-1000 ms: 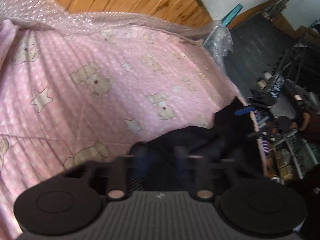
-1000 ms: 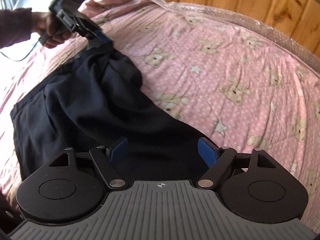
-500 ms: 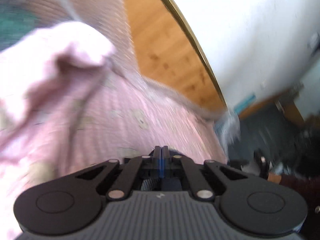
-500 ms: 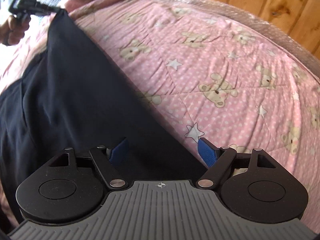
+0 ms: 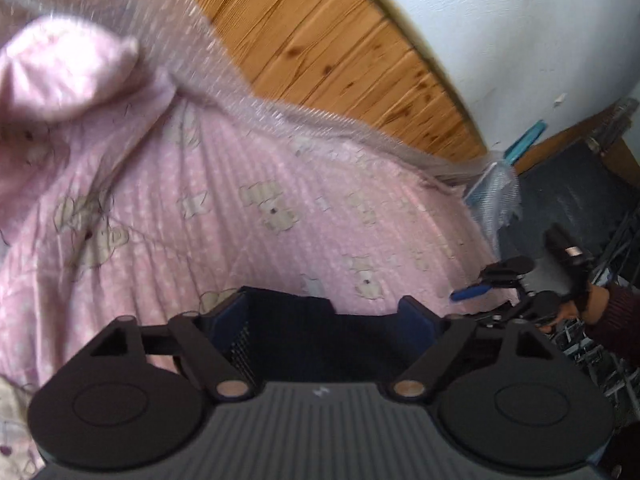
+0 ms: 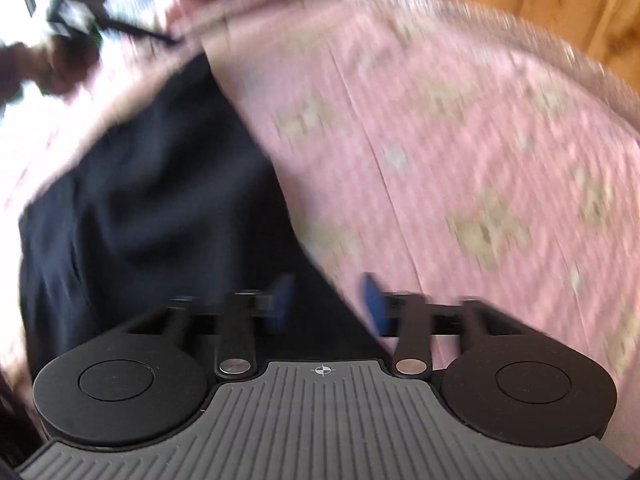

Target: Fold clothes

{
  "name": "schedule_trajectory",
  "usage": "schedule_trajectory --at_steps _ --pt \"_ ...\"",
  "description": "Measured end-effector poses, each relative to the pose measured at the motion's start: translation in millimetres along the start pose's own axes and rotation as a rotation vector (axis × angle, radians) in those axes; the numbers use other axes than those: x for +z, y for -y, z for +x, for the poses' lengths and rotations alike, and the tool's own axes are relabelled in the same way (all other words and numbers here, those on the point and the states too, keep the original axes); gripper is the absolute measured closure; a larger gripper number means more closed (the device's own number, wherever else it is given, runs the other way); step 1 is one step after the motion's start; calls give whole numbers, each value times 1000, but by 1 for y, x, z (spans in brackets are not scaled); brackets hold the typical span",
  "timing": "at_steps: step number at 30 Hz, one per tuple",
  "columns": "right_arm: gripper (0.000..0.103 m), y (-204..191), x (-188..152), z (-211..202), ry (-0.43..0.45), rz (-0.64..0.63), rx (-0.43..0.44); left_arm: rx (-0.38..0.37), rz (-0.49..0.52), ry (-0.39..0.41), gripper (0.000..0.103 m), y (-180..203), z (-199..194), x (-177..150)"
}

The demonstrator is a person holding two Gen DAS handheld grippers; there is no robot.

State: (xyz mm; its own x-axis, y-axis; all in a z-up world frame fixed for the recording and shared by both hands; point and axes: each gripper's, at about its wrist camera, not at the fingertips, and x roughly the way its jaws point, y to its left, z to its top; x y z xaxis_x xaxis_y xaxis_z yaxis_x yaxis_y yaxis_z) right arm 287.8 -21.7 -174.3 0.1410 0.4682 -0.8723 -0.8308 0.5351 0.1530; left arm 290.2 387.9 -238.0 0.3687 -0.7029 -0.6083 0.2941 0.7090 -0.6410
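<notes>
A dark navy garment (image 6: pixel 160 208) lies spread on a pink bedspread with teddy bears (image 6: pixel 460 152). In the left wrist view my left gripper (image 5: pixel 324 312) is open, its blue pads wide apart over the garment's edge (image 5: pixel 320 332). In the right wrist view my right gripper (image 6: pixel 328 300) has its jaws partly closed, a gap still between the blue pads, over the garment's near corner; the view is blurred. The left gripper also shows in the right wrist view (image 6: pixel 132 32), at the garment's far end. The right gripper shows in the left wrist view (image 5: pixel 472 291) at the bed's edge.
A wooden headboard (image 5: pixel 340 48) and bubble wrap (image 5: pixel 240 96) run along the bed's far side. A pink pillow (image 5: pixel 60 64) lies at the left. Dark clutter and racks (image 5: pixel 592 208) stand beyond the bed's right edge.
My left gripper, shut on the garment half a second ago, has opened and let it go. My right gripper's jaws have narrowed over the garment's corner. Both views are moving.
</notes>
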Motion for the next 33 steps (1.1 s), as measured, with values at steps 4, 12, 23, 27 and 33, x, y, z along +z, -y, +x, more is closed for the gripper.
schedule_trajectory --at_steps 4,12,23,27,33 --pt "40 -6 33 29 4 -31 53 24 -73 2 13 -16 9 0" --pt "41 -21 60 79 -22 -104 183 31 -153 10 14 -13 -5 -20" --pt "98 -68 101 103 11 -288 358 45 -167 -45 14 -13 -11 -22" --pt "100 -97 89 81 89 -409 342 -21 -145 -57 6 -17 -4 -16" --pt "100 -109 73 76 108 -441 298 -88 -43 -83 98 -8 2 -10"
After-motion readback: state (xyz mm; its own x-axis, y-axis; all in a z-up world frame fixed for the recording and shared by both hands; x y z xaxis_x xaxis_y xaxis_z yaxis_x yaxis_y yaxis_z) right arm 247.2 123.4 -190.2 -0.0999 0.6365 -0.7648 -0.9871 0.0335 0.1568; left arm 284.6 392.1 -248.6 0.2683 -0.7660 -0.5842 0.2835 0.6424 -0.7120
